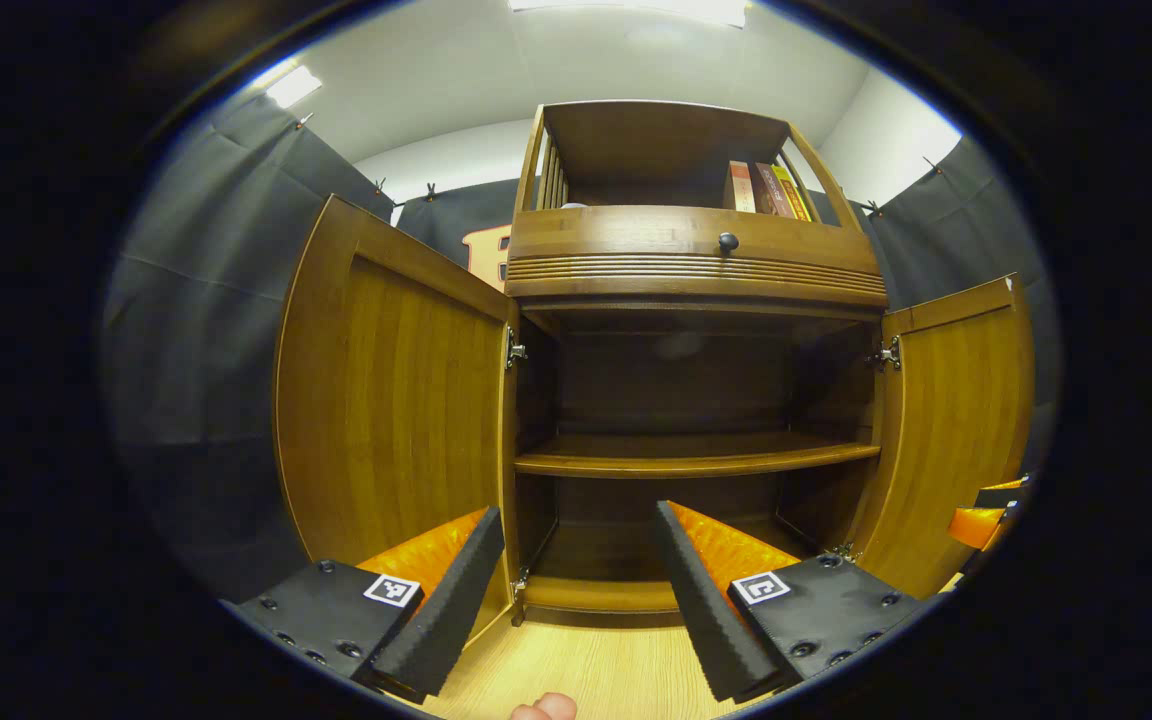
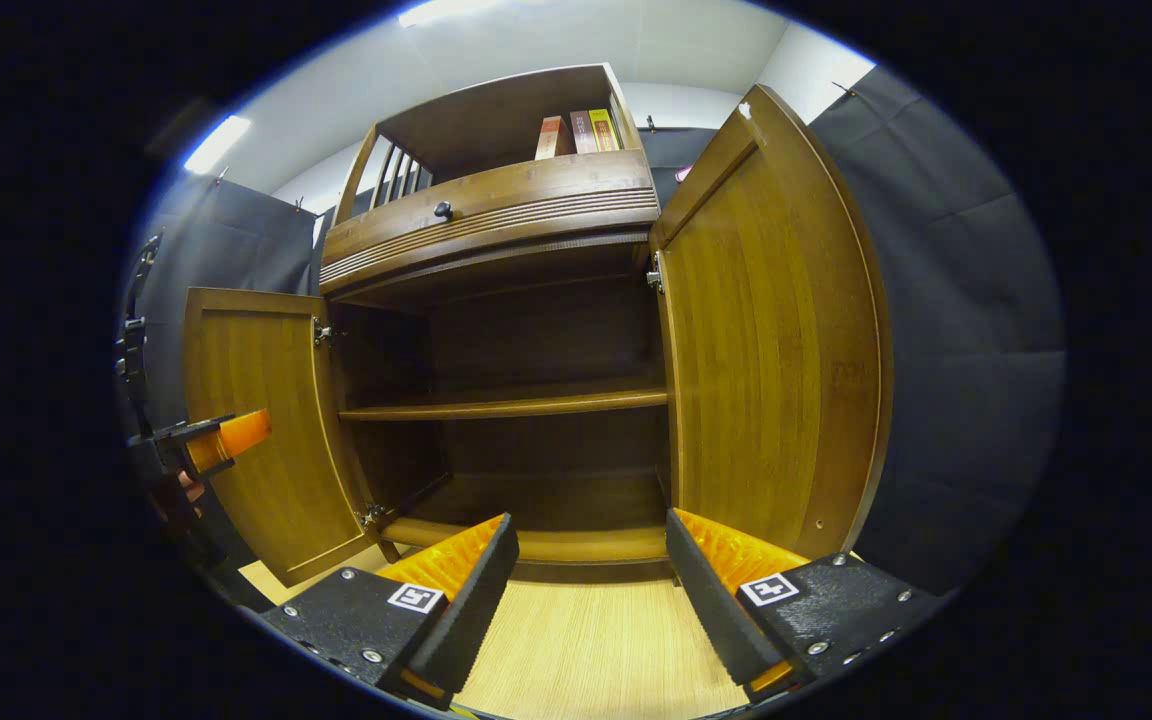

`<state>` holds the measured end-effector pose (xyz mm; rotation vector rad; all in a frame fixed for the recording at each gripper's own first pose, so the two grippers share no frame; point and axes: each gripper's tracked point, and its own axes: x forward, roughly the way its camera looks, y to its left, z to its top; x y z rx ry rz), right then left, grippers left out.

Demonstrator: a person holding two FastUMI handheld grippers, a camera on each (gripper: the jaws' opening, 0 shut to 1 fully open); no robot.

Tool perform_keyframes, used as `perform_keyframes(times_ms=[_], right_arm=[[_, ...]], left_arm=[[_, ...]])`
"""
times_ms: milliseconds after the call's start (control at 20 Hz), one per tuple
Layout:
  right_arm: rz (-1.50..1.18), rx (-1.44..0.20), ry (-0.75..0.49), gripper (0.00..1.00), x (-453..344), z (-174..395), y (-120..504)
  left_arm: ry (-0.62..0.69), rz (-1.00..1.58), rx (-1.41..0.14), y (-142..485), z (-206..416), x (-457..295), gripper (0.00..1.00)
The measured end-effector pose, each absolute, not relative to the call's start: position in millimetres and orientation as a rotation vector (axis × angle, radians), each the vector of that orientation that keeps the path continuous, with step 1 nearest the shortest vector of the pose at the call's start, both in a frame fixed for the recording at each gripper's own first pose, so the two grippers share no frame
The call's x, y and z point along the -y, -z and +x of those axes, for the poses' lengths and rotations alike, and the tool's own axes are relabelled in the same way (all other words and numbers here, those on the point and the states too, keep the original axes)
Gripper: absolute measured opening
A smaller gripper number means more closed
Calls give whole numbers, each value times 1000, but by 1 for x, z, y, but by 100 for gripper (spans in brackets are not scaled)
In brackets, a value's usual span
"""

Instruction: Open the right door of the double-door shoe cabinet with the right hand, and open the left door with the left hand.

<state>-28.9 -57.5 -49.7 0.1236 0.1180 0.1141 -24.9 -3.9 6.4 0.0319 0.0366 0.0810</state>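
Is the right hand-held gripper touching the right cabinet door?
Apart. The right gripper view shows the right hand-held gripper open, with floor between its fingers and the right door standing clear beyond them.

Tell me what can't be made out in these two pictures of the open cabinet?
- Book titles on the top shelf: too small in both views.
- Outer faces and handles of the left door and right door: turned away, inner sides showing.
- Back of the lower compartment: dark in shadow.
- Other hand-held gripper: cut off at the left gripper view's edge.
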Motion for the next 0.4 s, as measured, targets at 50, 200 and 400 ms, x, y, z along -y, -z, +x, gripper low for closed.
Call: perform_keyframes(times_ms=[50, 200, 400], right_arm=[[124, -117, -112, 100, 59, -29, 49], [128, -119, -110, 100, 59, -29, 49], [128, -125, -114, 100, 56, -30, 50]], left_arm=[[-85, 35, -38, -6, -25, 2, 97], [-94, 41, -38, -6, -26, -1, 97], [-94, 38, -41, -4, -26, -2, 97]])
